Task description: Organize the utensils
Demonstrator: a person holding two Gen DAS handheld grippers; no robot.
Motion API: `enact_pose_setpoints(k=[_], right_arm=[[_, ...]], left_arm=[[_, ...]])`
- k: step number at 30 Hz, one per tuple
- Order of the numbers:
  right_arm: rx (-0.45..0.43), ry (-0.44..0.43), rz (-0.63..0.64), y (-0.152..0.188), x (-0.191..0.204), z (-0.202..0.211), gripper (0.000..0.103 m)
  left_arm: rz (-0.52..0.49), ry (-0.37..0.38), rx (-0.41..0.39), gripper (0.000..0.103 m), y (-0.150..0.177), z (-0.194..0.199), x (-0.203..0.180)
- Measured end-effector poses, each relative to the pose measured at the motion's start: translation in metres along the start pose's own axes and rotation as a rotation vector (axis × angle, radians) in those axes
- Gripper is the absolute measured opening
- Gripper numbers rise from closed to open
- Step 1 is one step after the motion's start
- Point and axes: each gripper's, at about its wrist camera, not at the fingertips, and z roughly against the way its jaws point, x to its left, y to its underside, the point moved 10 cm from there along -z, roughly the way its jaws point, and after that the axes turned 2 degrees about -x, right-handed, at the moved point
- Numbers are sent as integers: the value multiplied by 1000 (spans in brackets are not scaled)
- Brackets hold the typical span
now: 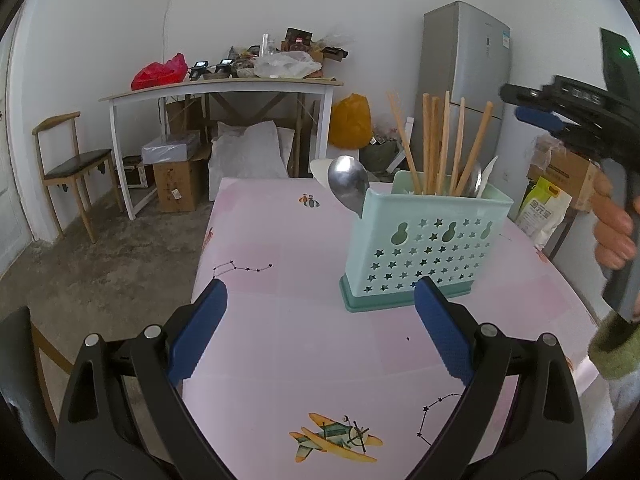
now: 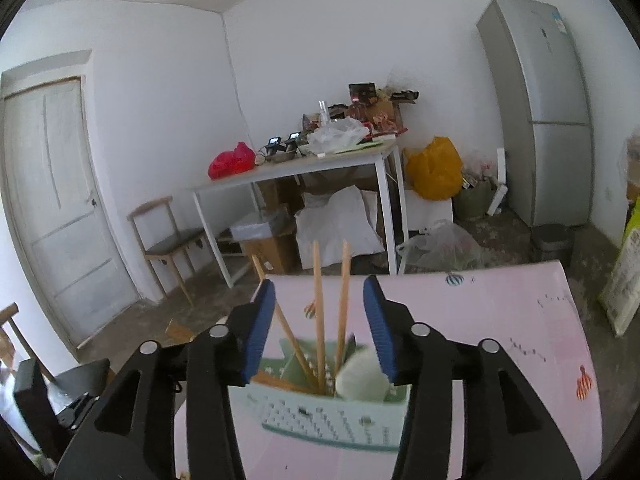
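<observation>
A mint-green utensil holder [image 1: 424, 248] with star-shaped holes stands on the pink tablecloth [image 1: 280, 340]. Several wooden chopsticks [image 1: 440, 140] stick up out of it. A metal spoon [image 1: 347, 184] leans out at its left end, and a white spoon [image 2: 360, 376] sits inside. My left gripper [image 1: 320, 284] is open and empty, low over the cloth just in front of the holder. My right gripper [image 2: 320, 282] hovers above the holder [image 2: 332, 412]. It is open, and two chopsticks [image 2: 319, 300] rise between its fingers without touching the pads. A hand carries it at the right edge of the left wrist view.
Beyond the table edge stand a wooden chair [image 1: 72, 160] and a white side table [image 1: 220, 88] piled with bags and boxes. A grey fridge [image 1: 468, 60], a yellow bag [image 1: 350, 120] and cartons sit at the back. Another chair [image 2: 24, 392] is close on the left.
</observation>
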Motion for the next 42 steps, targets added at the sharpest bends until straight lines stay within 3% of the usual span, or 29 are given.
enact_pose_setpoints(k=[6,21,42], right_arm=[[49,13,-57,27,-16,19,56],[191,13,-172,86,-44,23,70],[234,15,-168,96,-51,19,73]], left_arm=[[-2,2,4,91,2,0,-1],[-28,3,4,91,2,-1,-5],[-41,26,1,91,0,-2,-10]])
